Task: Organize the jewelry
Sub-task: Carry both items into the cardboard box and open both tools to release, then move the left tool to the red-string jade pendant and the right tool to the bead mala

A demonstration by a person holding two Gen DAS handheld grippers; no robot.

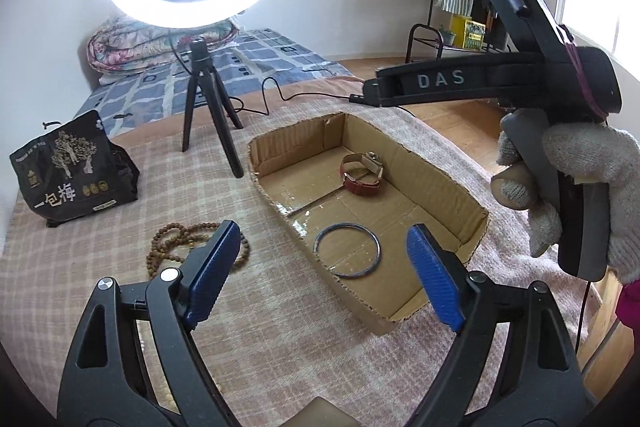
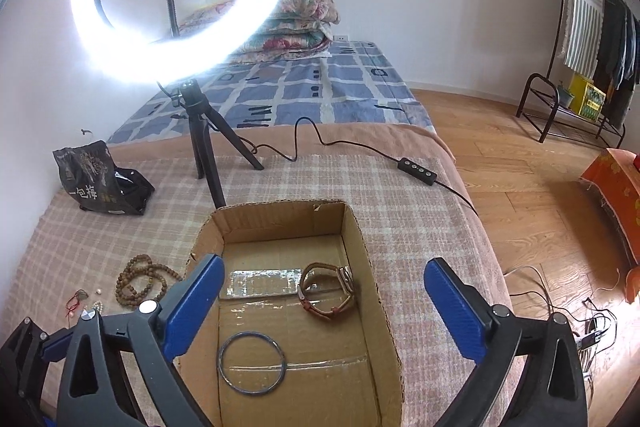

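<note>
An open cardboard box (image 1: 436, 183) (image 2: 384, 307) lies on the checked blanket. Inside it are a metal bangle (image 1: 347, 251) (image 2: 251, 363) and a red-strapped watch (image 1: 362, 174) (image 2: 328, 291). A brown bead necklace (image 1: 176, 241) (image 2: 140, 281) lies on the blanket left of the box. Small beads and a red cord (image 2: 80, 301) lie beside the necklace. My left gripper (image 1: 324, 275) is open and empty, above the box's near left wall. My right gripper (image 2: 322, 311) is open and empty over the box; its body, held by a gloved hand, shows in the left wrist view (image 1: 560, 115).
A ring light on a black tripod (image 1: 208, 99) (image 2: 204, 147) stands behind the box, its cable and remote (image 2: 416, 171) trailing right. A black snack bag (image 1: 76, 171) (image 2: 100, 179) sits at far left. The bed edge drops to a wooden floor (image 2: 540, 207) on the right.
</note>
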